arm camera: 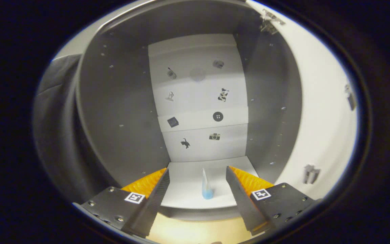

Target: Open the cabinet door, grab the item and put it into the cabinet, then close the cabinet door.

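I have the gripper pointed straight into the open cabinet, its fingers spread wide apart and gripping nothing. The item, a small tube with a blue base and a pale tapered top, stands upright on the cabinet's white floor, between the two fingers and slightly beyond their tips, touching neither. From where I sit it looks closer to the right finger's line than the left, though still clear of both. The cabinet's grey side walls run back to a white rear panel dotted with small dark stickers, among them a cat, a camera and a round button. The door hangs swung open on the right, white on its inner face, with a metal hinge at the top. Below the fingers I see a strip of pale wooden surface.
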A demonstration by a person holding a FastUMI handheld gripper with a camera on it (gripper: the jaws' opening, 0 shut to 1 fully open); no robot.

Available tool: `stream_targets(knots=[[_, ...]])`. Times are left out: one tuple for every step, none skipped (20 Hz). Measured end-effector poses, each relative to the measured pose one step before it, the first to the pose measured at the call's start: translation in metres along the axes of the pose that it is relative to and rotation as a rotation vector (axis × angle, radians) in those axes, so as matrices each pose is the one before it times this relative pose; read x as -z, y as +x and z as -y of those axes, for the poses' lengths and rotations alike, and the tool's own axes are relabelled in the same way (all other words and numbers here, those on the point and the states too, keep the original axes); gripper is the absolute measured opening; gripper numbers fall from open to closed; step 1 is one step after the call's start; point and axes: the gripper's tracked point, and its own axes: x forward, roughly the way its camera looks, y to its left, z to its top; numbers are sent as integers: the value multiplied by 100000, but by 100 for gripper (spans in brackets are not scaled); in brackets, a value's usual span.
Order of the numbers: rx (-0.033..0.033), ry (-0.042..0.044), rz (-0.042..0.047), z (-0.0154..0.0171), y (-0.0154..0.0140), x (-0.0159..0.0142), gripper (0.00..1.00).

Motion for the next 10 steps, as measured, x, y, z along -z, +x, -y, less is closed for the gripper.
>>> stream_targets(knots=[[1510, -1317, 2112, 129, -1660, -203, 99], [1721, -946, 1830, 217, -1721, -52, 98], [1962, -657, 1820, 306, -1627, 27, 99], [1686, -817, 1366, 238, -1802, 204, 99], [2305, -1251, 970, 329, -1605, 398, 99], [2071, -2041, 895, 438, -1785, 498, 99], [1909, -2221, 80, 381, -1705, 731, 99], [1628, -1095, -890, 352, -1764, 1044, 99], [1075, -165, -1356, 65, -1445, 1293, 99], [1315, 484, -1541, 253, -1510, 1192, 99]])
